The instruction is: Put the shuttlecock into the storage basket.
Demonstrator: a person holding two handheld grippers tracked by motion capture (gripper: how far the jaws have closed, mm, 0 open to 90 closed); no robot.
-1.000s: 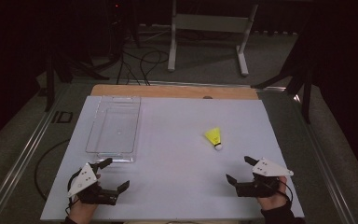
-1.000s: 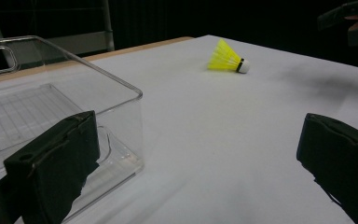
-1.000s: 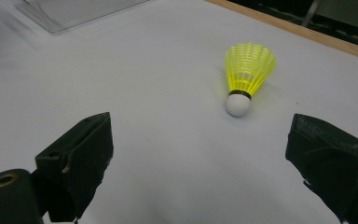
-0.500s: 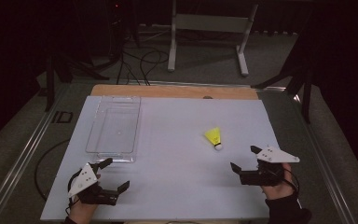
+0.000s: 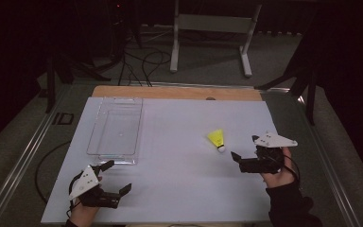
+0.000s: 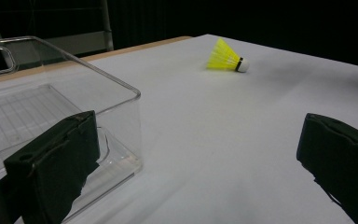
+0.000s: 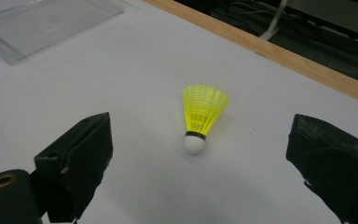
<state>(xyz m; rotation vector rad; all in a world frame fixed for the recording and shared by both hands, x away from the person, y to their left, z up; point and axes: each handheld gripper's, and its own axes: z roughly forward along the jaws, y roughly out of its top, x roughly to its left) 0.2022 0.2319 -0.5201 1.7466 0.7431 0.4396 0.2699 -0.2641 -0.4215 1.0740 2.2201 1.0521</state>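
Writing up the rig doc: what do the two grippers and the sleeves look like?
Both the left gripper and the right gripper are black, each with two blocky black jaws and a pale grey three-cornered plate on top. A thin dark cable trails from the left one. The right hand comes from a dark sleeve; the left sleeve can't be made out.

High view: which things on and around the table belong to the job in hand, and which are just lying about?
In the job:
- yellow shuttlecock, lying on the white table
- right hand-held gripper, open, jaws toward the shuttlecock
- clear plastic bin, probably the destination

Just about:
- left hand-held gripper, open and idle near the bin
- white metal stand on the floor
- floor cables
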